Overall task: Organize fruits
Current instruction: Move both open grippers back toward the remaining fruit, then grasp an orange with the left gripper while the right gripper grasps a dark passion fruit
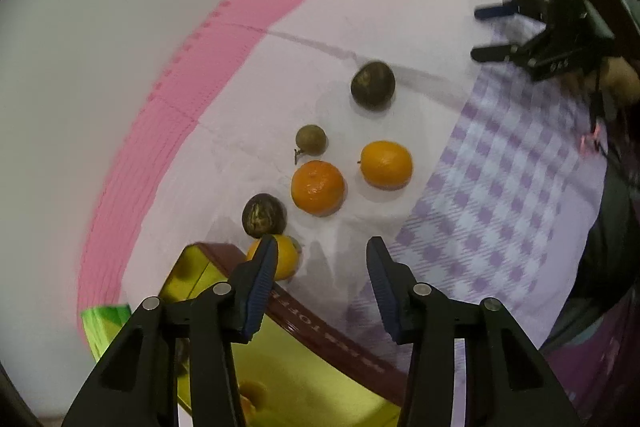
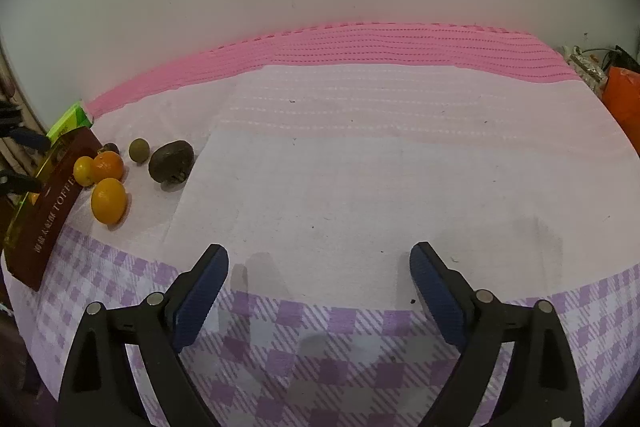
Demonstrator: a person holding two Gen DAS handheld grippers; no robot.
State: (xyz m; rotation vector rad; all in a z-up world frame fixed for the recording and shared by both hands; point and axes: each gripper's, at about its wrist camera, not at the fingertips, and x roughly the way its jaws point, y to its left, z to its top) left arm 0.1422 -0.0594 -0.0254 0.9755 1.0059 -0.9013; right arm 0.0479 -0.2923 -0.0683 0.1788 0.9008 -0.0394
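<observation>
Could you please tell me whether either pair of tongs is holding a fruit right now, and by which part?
Nothing is held. The left tongs stand open above the tin box, and the right tongs stand open over bare cloth.

Black tongs [image 2: 318, 291] with ribbed blue pads [image 2: 198, 301], silver rivets

Orange tangerine [image 1: 317, 187], gold-lined maroon tin [image 1: 328, 337], purple-checked, pink-edged cloth [image 1: 492, 163]

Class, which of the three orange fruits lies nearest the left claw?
The small yellow-orange fruit beside the tin box, partly hidden behind the left claw's finger. The other two lie farther out on the cloth.
</observation>
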